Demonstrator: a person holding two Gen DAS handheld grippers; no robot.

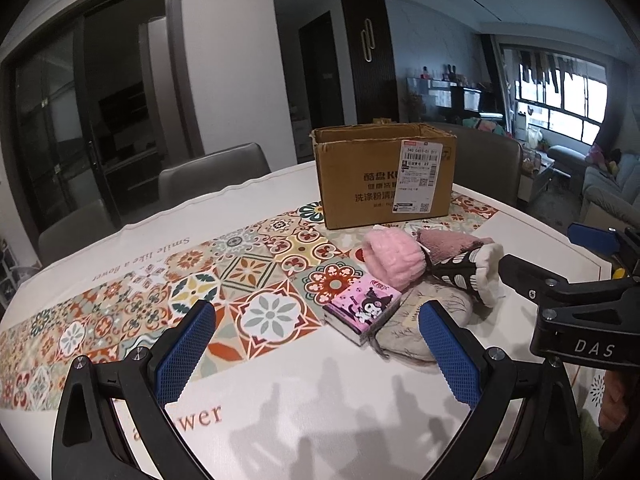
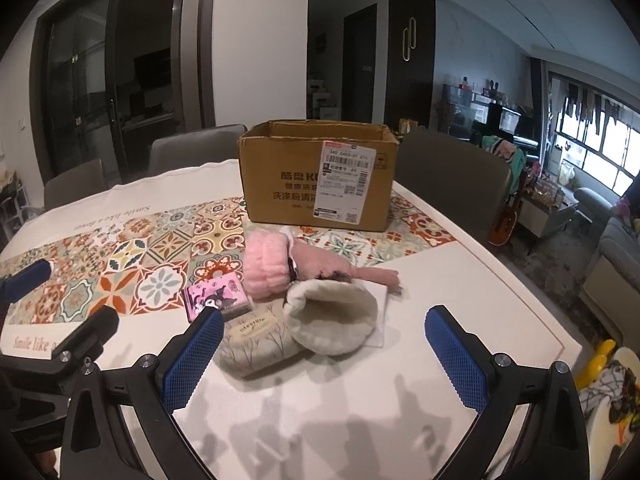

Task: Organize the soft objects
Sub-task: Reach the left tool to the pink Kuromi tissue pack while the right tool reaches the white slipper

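A pile of soft things lies in front of an open cardboard box (image 1: 384,176) (image 2: 316,172). It holds a fluffy pink item (image 1: 394,260) (image 2: 266,272), a dusty-pink cloth (image 1: 448,244) (image 2: 332,268), a black-and-white slipper sock with cream fleece lining (image 1: 460,274) (image 2: 332,320), a beige tree-print pouch (image 1: 404,332) (image 2: 256,340) and a pink cartoon tissue pack (image 1: 362,306) (image 2: 220,298). My left gripper (image 1: 316,346) (image 2: 60,304) is open, short of the tissue pack. My right gripper (image 2: 326,356) (image 1: 548,254) is open, just short of the sock and pouch. Neither holds anything.
The table (image 2: 460,280) carries a white cloth with a patterned tile runner (image 1: 200,280). Grey chairs (image 1: 212,176) (image 2: 452,168) stand along the far side. The table's right edge (image 2: 532,300) drops off toward the living room.
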